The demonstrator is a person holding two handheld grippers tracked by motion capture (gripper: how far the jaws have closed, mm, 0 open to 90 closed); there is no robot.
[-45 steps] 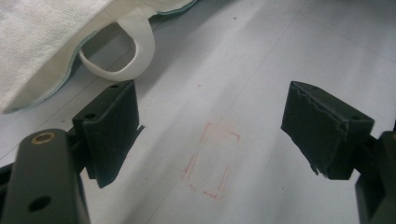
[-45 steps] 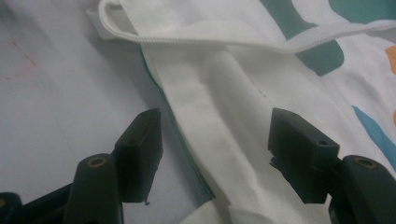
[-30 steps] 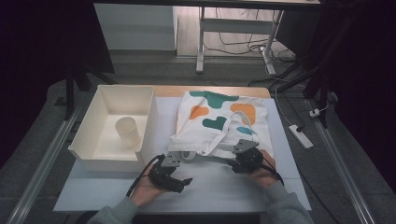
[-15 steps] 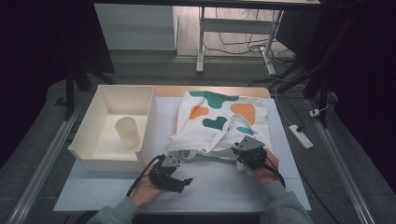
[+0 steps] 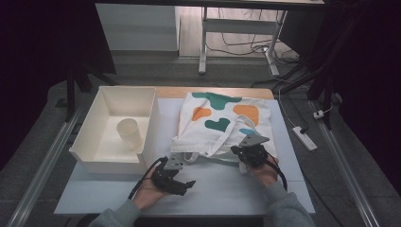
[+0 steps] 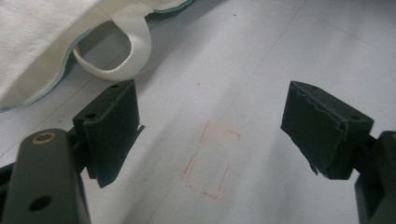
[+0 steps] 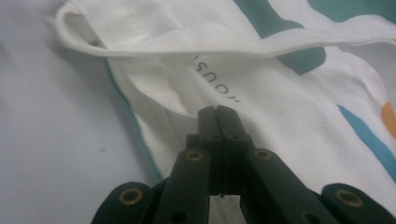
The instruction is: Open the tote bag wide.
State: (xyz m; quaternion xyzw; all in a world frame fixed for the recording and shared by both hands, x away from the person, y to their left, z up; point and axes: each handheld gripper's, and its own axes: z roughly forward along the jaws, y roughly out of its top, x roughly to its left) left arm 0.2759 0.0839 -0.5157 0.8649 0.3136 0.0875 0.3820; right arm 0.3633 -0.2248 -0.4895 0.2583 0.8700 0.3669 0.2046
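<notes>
From my station I count one white tray (image 5: 90, 153) at the table's (image 5: 222, 189) left, with one cup (image 5: 128, 134) standing inside it. To its right lies one white cloth bag (image 5: 222, 124) printed with teal, orange and blue patches, flat on the table, its handles trailing toward my side. I count two grippers.

The left gripper (image 5: 183, 185) rests on the bare table just in front of the bag's near left corner. In the left gripper view its jaws stand wide apart with nothing between them; one handle loop (image 6: 122, 51) lies just beyond the left jaw, and I cannot tell whether it touches. A faint red rectangle (image 6: 211, 161) is marked on the table between the jaws.

The right gripper (image 5: 238, 150) sits at the bag's near edge. Its jaws have just been closing, and in the right gripper view they meet tip to tip (image 7: 218, 112) over the white cloth, beside a line of printed letters (image 7: 215, 80). They appear to pinch the fabric there.
</notes>
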